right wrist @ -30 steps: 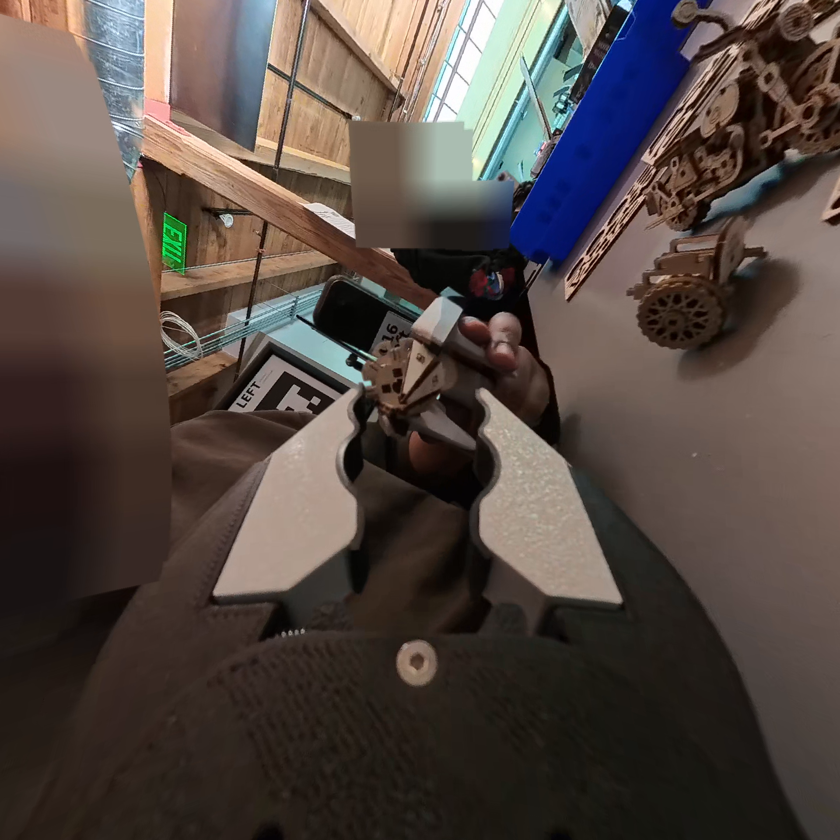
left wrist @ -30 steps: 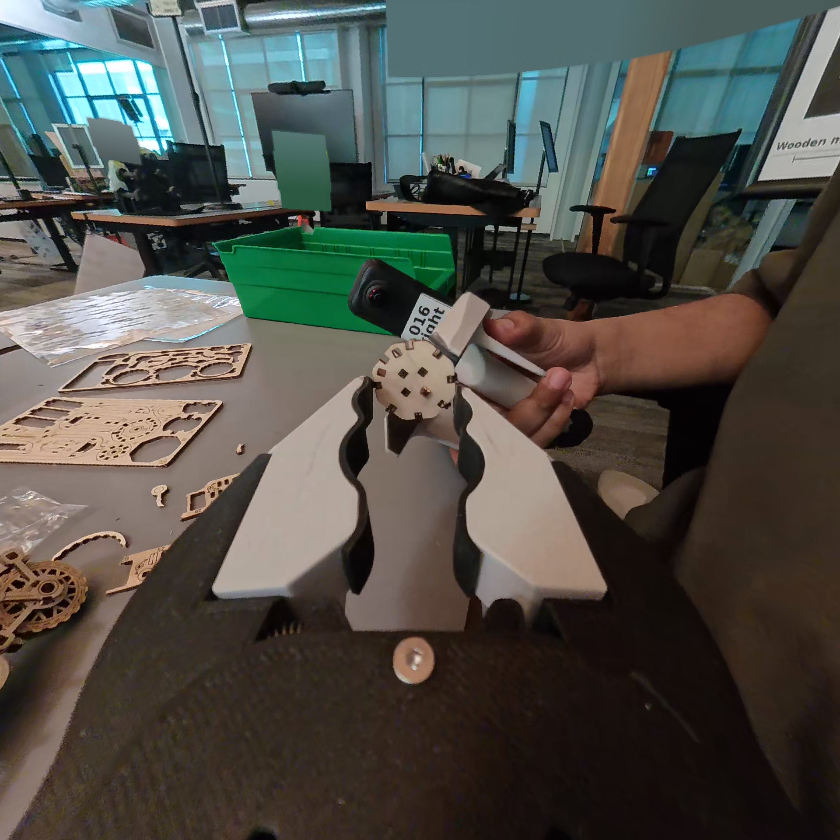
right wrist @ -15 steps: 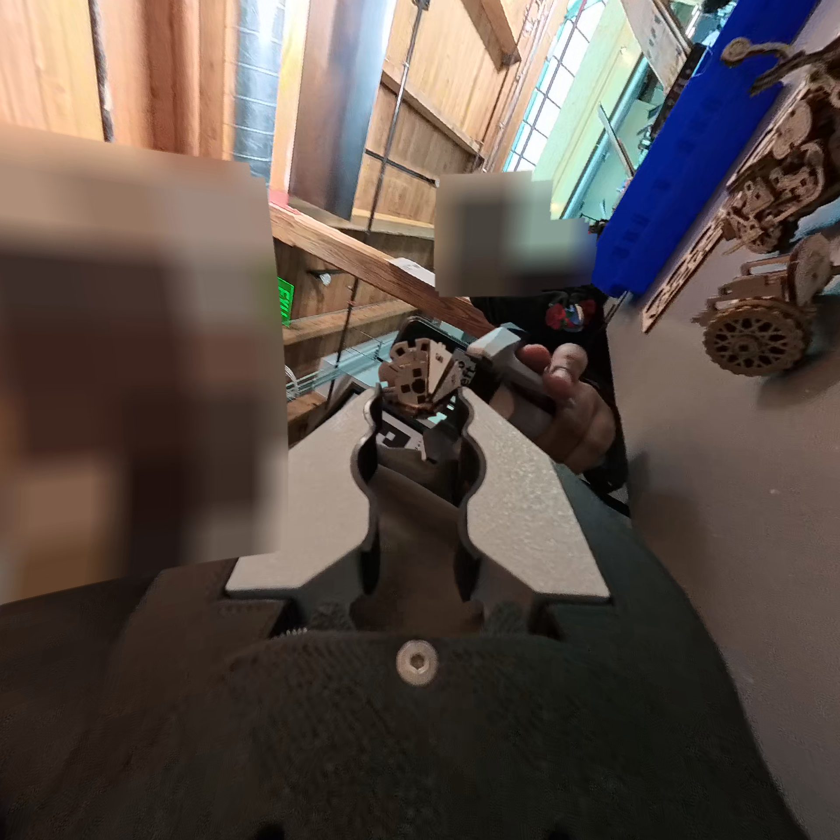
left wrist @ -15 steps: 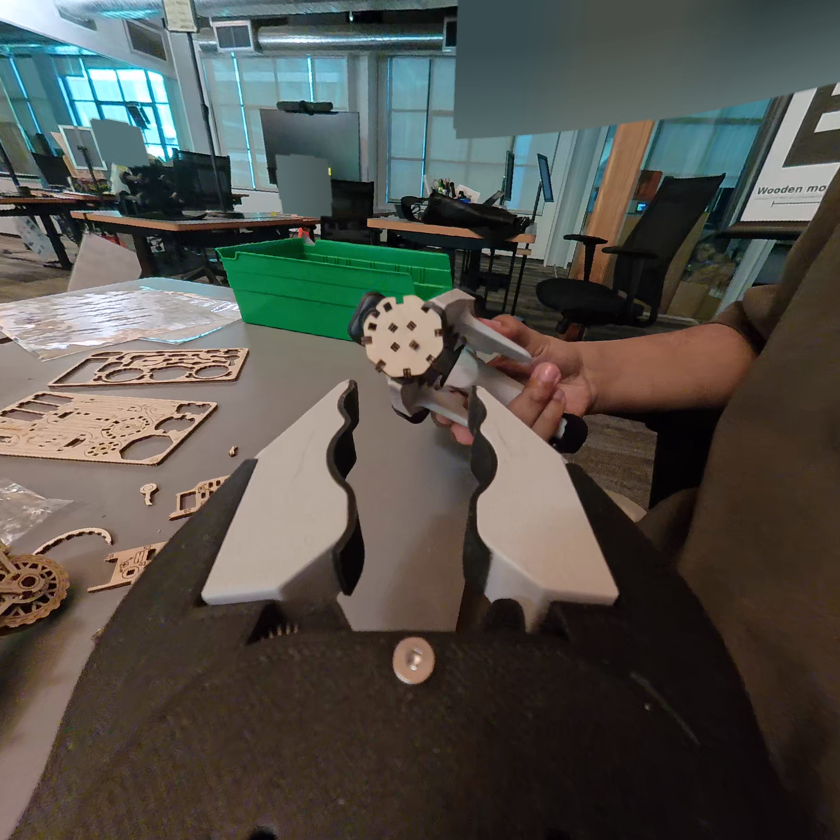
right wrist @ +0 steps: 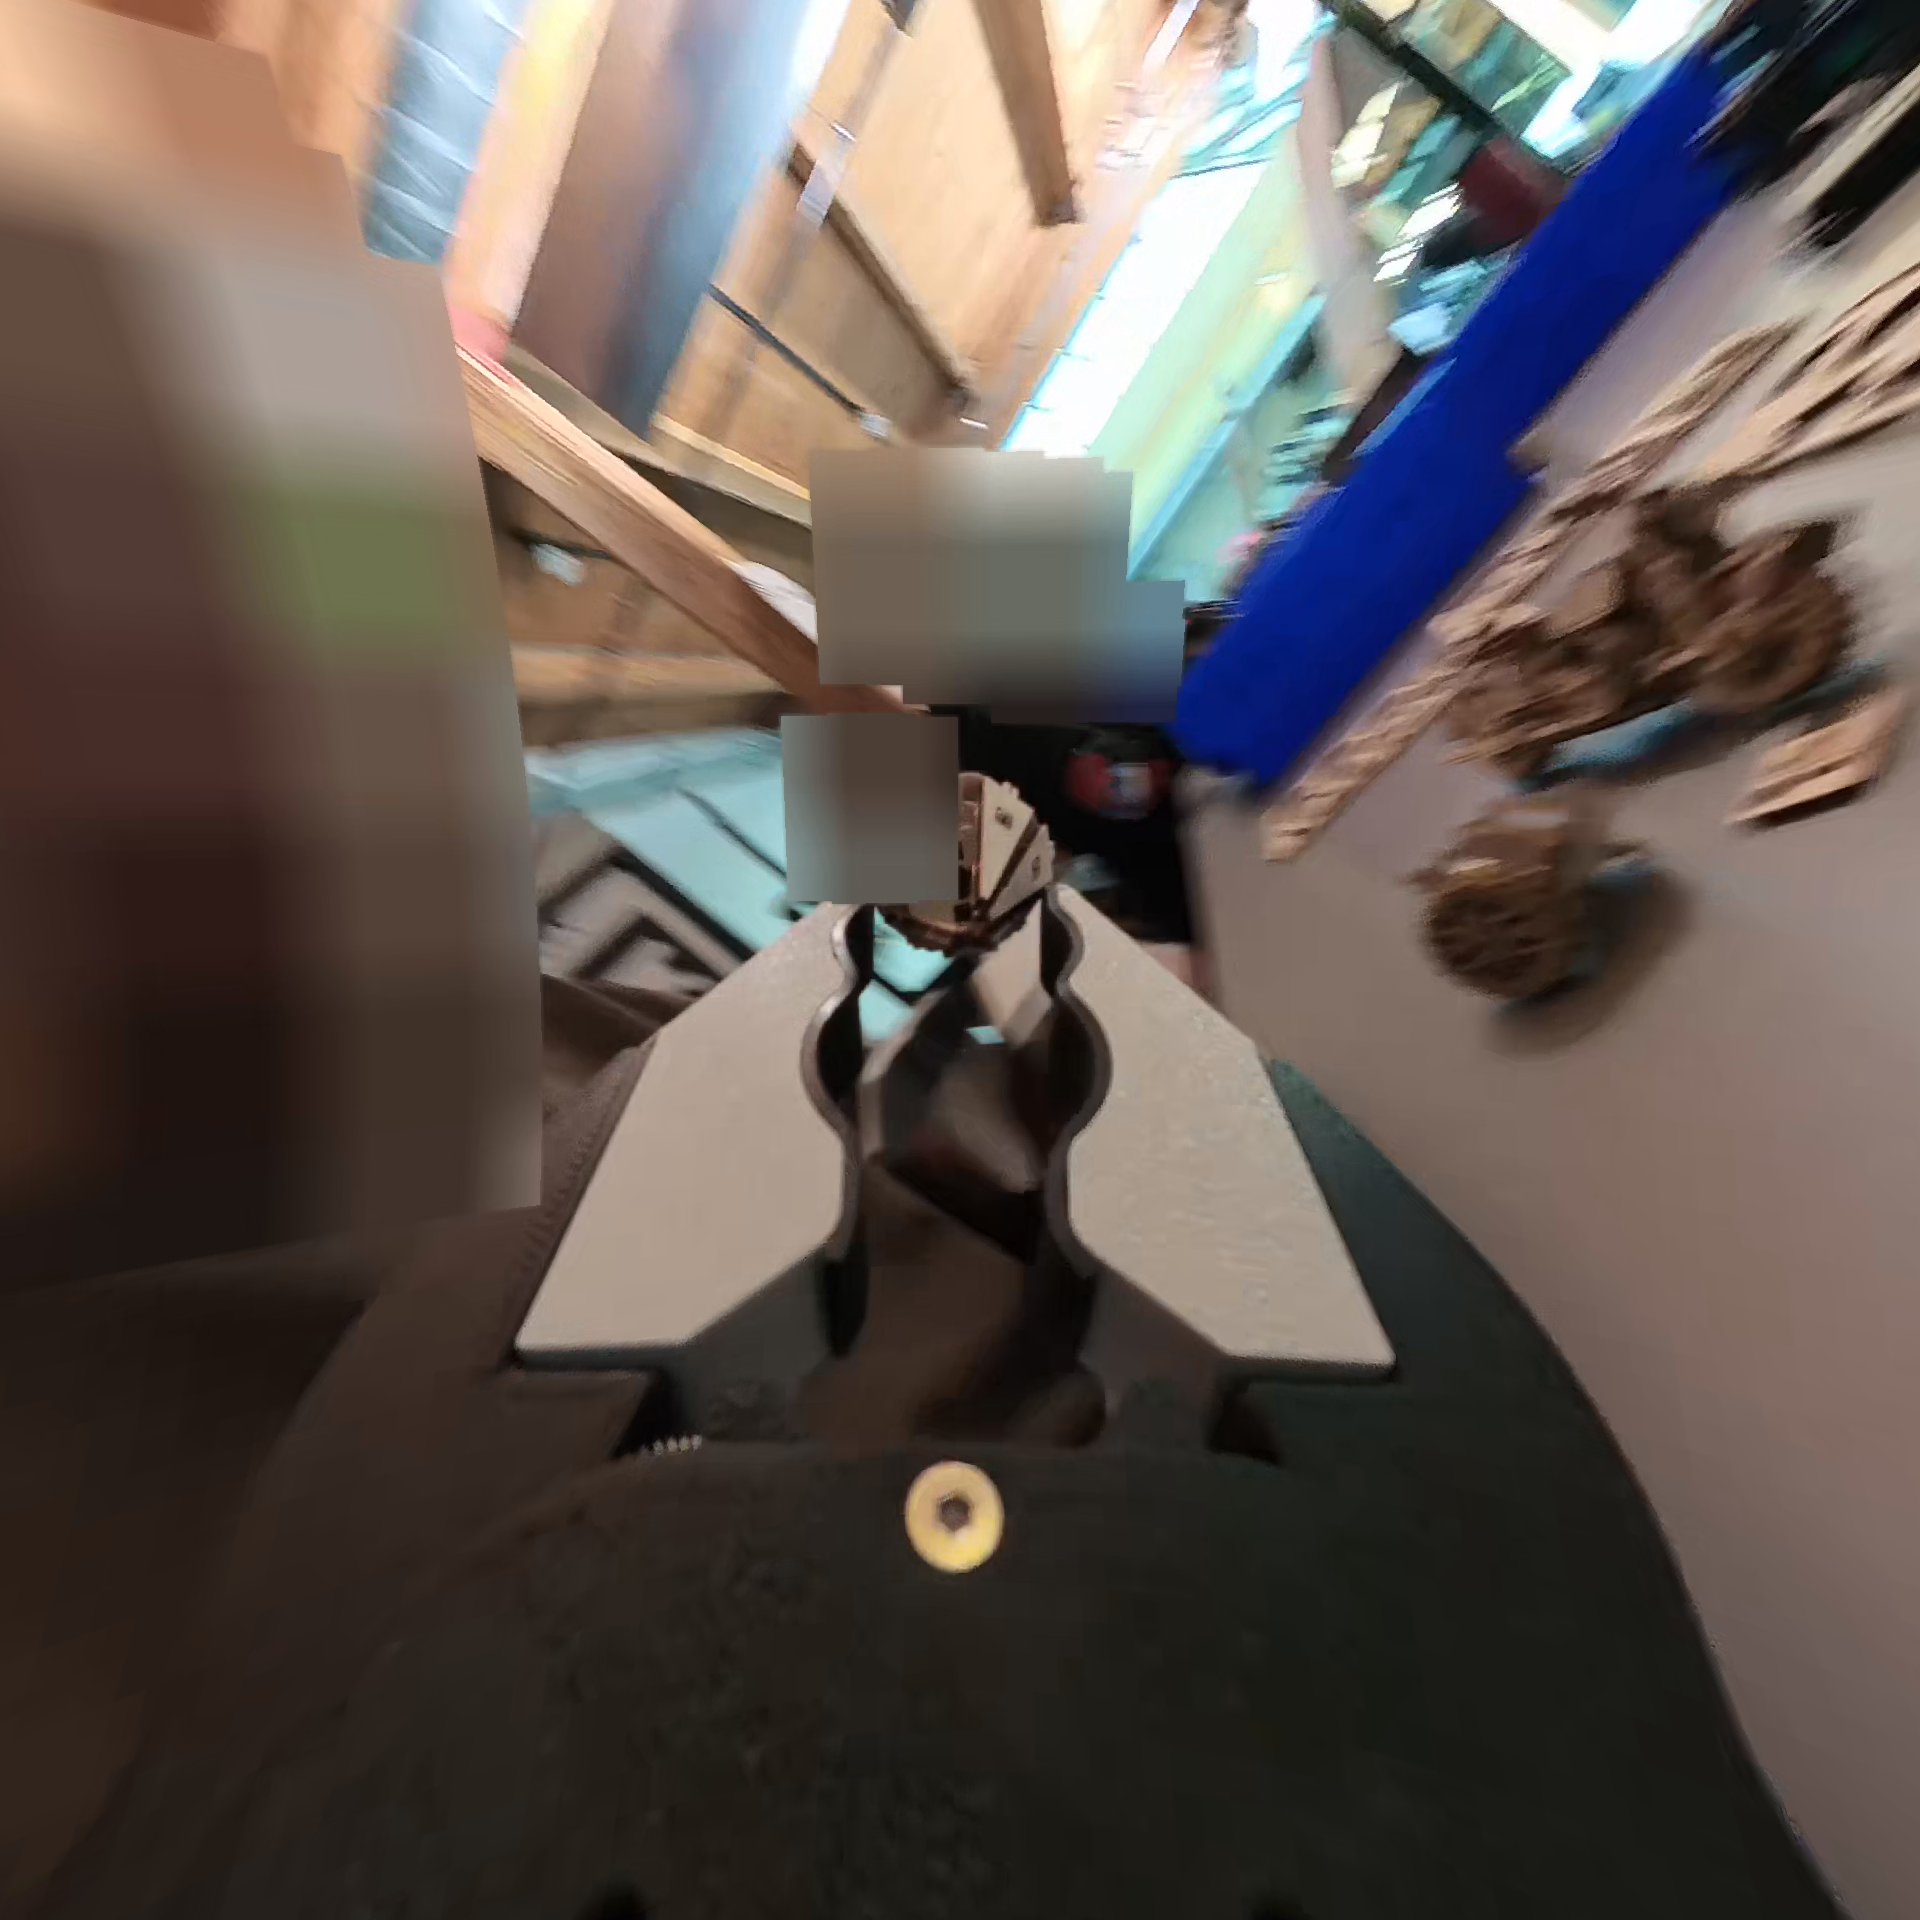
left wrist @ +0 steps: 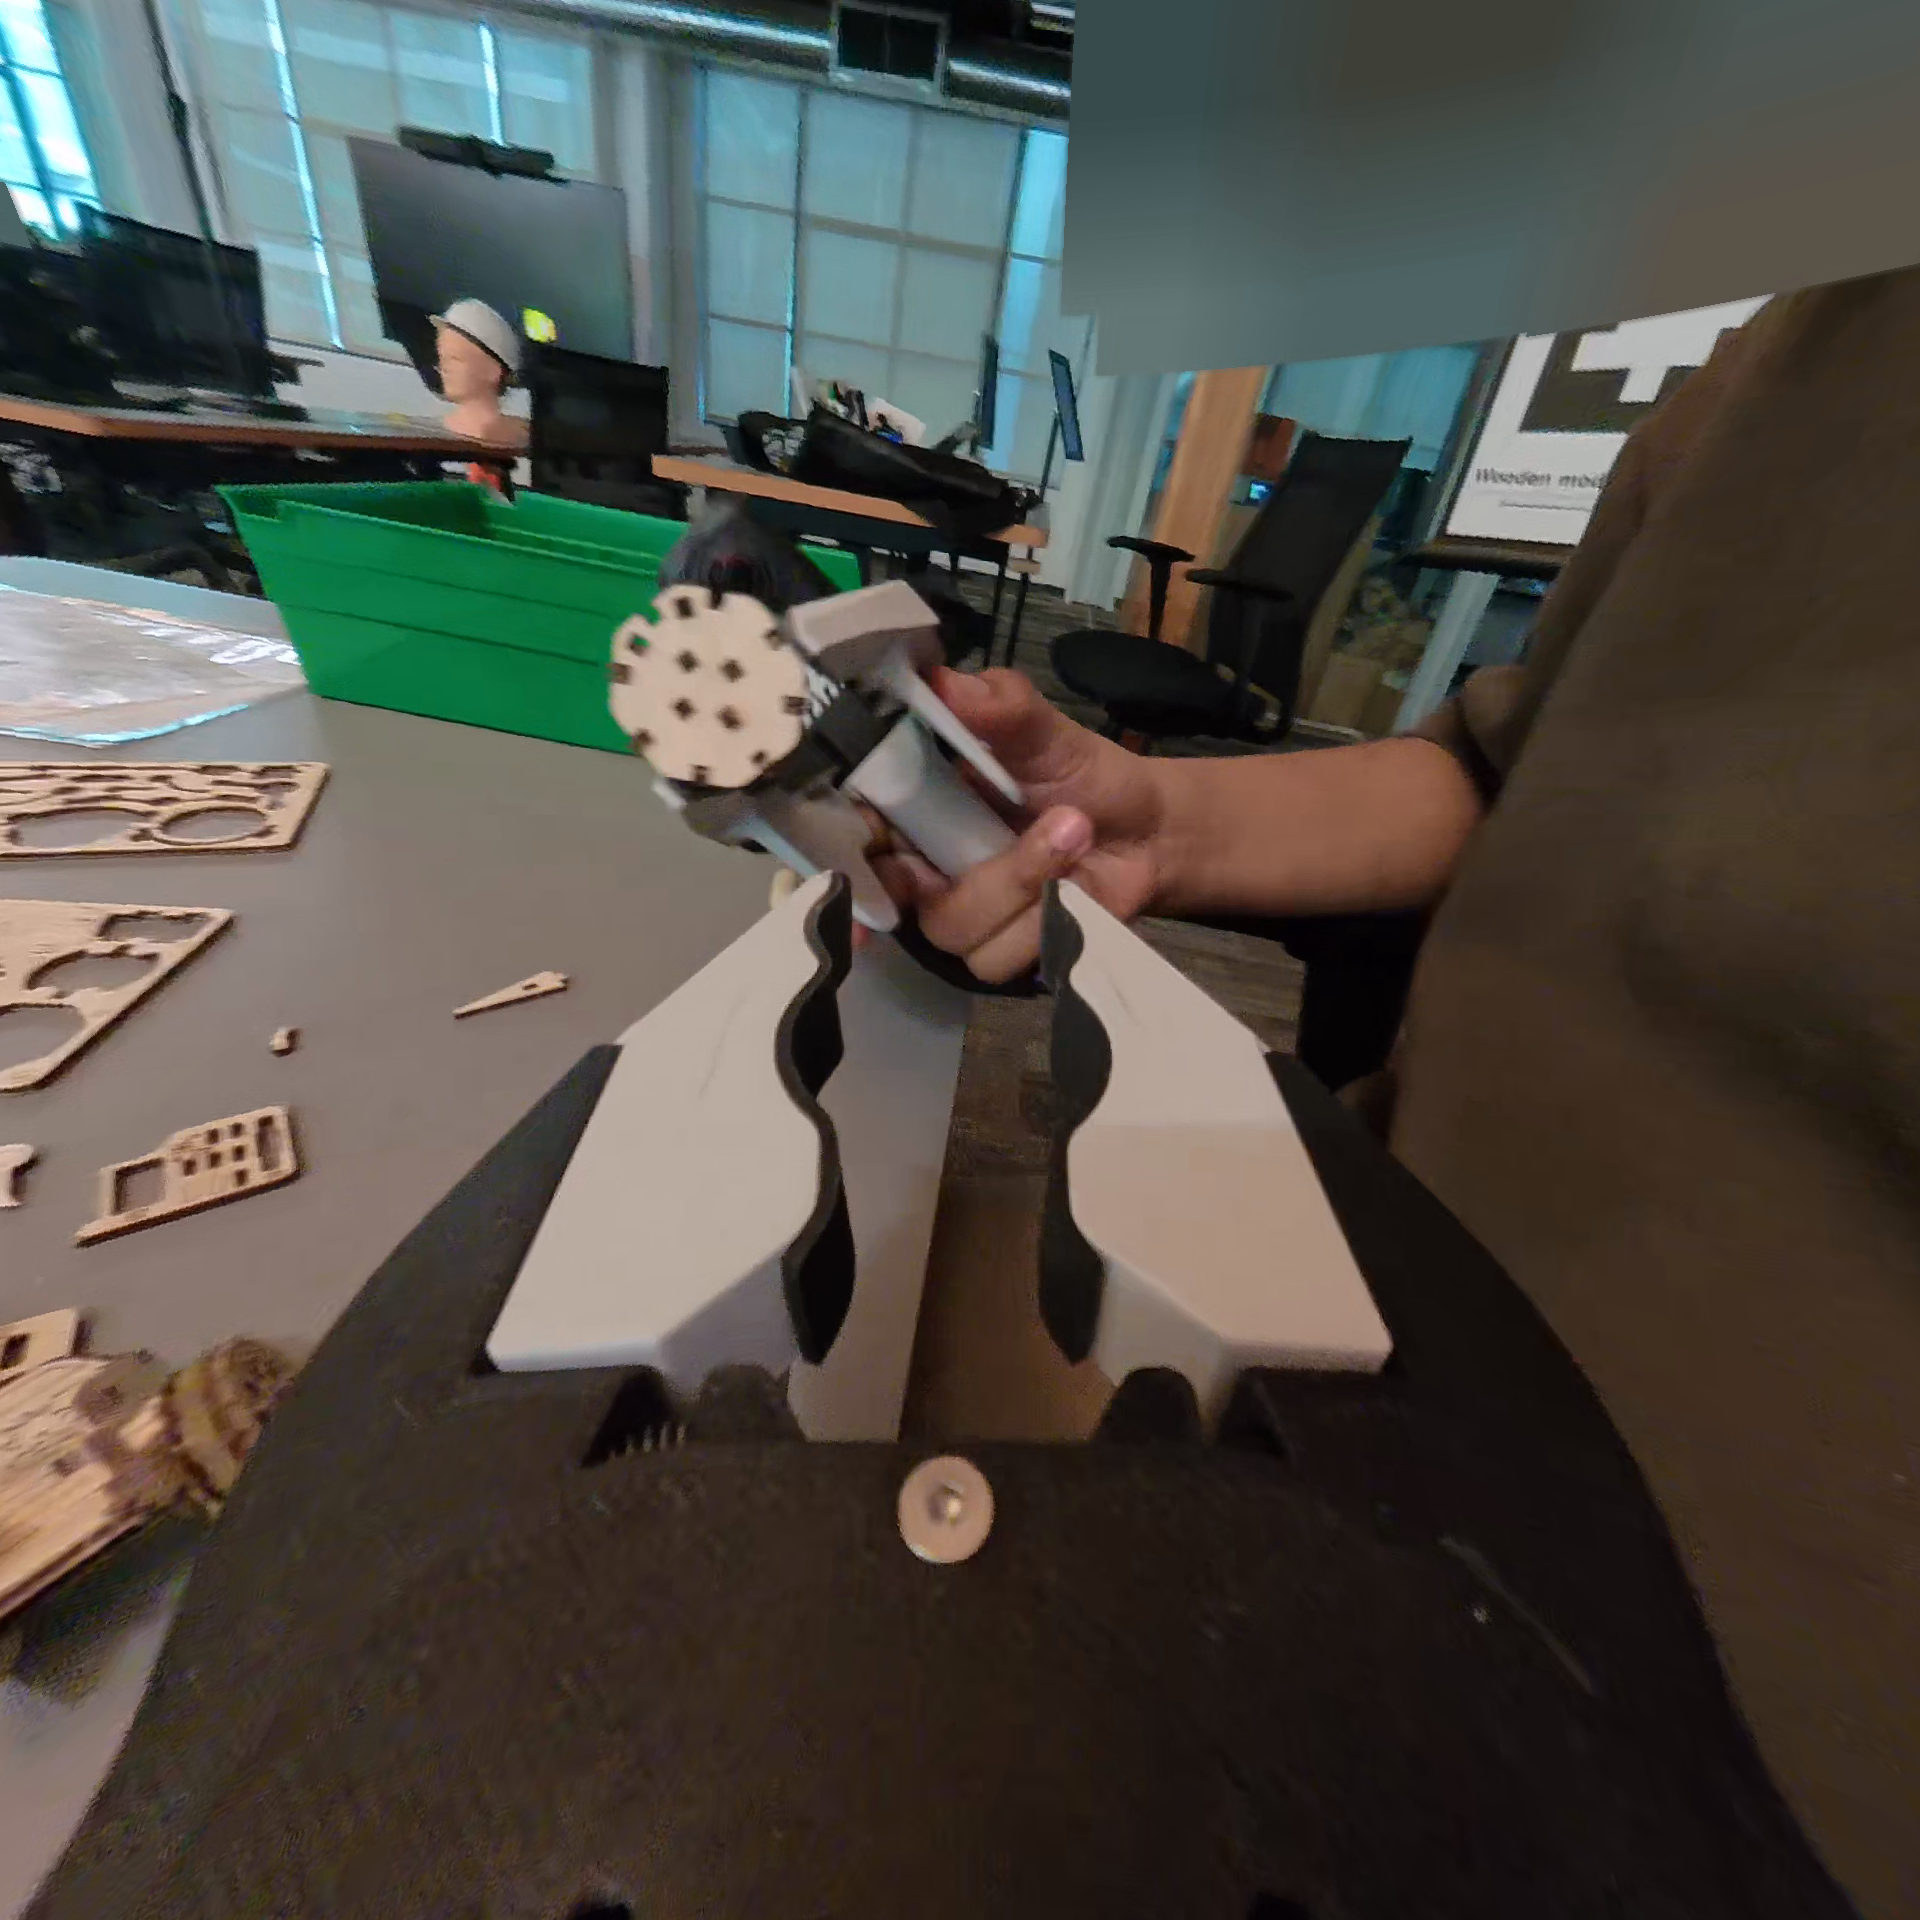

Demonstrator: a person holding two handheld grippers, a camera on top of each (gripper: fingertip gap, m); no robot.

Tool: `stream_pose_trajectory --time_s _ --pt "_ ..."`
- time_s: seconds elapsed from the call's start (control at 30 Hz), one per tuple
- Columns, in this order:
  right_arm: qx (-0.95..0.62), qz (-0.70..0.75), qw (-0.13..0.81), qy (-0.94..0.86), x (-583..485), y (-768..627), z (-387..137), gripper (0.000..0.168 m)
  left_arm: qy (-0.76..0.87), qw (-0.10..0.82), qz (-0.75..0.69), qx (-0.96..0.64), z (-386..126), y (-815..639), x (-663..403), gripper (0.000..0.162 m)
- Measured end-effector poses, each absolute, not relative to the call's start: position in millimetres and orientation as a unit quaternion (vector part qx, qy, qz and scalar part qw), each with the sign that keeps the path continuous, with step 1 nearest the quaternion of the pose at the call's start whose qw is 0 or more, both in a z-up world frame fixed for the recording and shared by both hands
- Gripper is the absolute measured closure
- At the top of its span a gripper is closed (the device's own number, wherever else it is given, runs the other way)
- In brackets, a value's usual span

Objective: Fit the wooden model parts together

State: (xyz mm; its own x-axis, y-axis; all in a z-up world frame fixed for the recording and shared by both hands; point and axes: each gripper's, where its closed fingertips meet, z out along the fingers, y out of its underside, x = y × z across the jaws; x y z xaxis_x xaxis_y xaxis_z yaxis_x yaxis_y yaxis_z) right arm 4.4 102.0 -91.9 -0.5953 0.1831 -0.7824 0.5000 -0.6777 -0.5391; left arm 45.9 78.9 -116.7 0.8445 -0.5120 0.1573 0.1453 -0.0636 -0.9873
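A round wooden part (left wrist: 707, 686), a slotted disc with square holes, is held in the air above the grey table (left wrist: 488, 873). My right gripper (right wrist: 956, 914) is shut on it; in the right wrist view the part (right wrist: 1003, 847) sits at the fingertips, partly behind a mosaic patch. In the left wrist view the right gripper (left wrist: 800, 727) shows farther off, held by a hand (left wrist: 1039, 831). My left gripper (left wrist: 940, 914) is open and empty, just below and in front of that hand.
A green bin (left wrist: 447, 623) stands at the table's far side. Cut-out wooden sheets (left wrist: 156, 810), loose small pieces (left wrist: 197, 1174) and a blurred built model (left wrist: 104, 1434) lie at left. The right wrist view shows a blue bin (right wrist: 1455, 468) and wooden models (right wrist: 1662, 644).
The left gripper has let go of the round part and opened wider. The right gripper has shut on the part and now holds it, a little higher and farther from the left fingertips.
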Motion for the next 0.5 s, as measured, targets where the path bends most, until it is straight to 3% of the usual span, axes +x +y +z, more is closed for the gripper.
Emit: stream_pose_trajectory --time_s 0.03,0.17,0.33,0.5 --pt "0.446 -0.794 0.069 0.406 2.9 104.1 -94.4 0.138 0.14 0.666 -0.242 -0.691 -119.4 79.4 49.8 0.128" --pt "0.471 -0.767 -0.001 0.436 -4.1 113.3 -102.8 0.139 0.158 0.649 -0.228 -0.708 -130.4 81.6 57.1 0.128" --pt "0.477 -0.77 0.009 0.424 -8.6 116.1 -104.8 0.139 0.138 0.643 -0.225 -0.719 -135.2 86.7 50.9 0.129" --pt "0.486 -0.755 -0.039 0.438 -10.9 126.3 -105.8 0.139 0.116 0.643 -0.237 -0.719 -134.5 87.4 45.4 0.129"
